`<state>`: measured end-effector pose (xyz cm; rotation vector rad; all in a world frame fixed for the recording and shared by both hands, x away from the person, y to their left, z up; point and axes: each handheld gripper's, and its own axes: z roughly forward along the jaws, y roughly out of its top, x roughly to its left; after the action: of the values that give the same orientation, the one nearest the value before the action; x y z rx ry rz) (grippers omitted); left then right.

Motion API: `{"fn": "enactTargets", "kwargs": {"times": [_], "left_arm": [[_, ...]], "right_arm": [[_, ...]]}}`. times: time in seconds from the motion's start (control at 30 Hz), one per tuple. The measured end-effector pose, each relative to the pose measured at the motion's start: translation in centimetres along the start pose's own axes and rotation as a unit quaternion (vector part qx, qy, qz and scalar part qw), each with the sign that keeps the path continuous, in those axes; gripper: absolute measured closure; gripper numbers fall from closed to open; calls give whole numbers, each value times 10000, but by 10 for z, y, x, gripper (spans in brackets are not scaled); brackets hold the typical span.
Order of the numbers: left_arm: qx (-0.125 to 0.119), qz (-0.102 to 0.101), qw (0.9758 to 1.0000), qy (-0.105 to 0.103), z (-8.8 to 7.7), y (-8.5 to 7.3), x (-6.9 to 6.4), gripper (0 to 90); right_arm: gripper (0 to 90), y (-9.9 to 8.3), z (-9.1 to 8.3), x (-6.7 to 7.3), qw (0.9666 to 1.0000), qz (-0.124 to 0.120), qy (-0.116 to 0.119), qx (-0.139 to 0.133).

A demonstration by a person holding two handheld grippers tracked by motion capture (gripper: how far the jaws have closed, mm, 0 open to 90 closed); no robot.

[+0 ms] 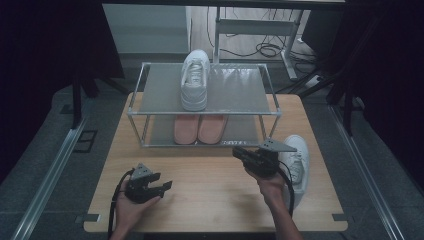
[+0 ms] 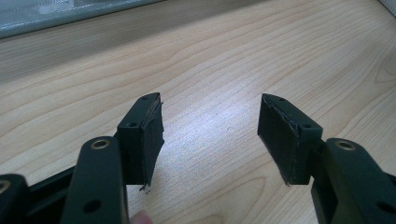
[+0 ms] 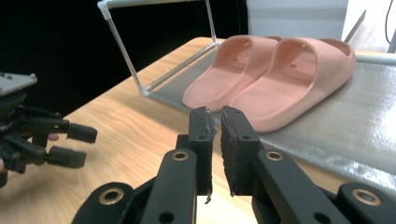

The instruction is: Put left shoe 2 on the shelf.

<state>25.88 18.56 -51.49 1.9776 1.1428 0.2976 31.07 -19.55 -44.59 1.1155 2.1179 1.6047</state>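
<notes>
The right gripper (image 3: 214, 122), jaws nearly pressed together with nothing between them, points at the pink slippers (image 3: 275, 77) on the rack's lower shelf (image 1: 245, 131), at its twelve o'clock. The left gripper (image 1: 162, 187) rests with jaws spread. Risk: jaws this narrow would shove a slipper deeper (not grip it). The white sneaker (image 1: 296, 162) lies at three o'clock.

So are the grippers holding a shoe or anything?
No. The left gripper is open over bare table, and the right gripper is nearly shut with nothing between its jaws.
</notes>
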Motion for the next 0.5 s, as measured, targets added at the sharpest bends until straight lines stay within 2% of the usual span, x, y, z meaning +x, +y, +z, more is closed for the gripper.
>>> {"fn": "enactTargets", "kwargs": {"times": [0.37, 0.5], "left_arm": [[26, 0, 10000, -17, 1, 0, -2, 409], [39, 5, 10000, -24, 2, -1, -2, 409]], "right_arm": [[836, -18, -15, 12, 9995, -226, -98, 214], [840, -23, -19, 12, 9992, -219, -136, 289]]}}
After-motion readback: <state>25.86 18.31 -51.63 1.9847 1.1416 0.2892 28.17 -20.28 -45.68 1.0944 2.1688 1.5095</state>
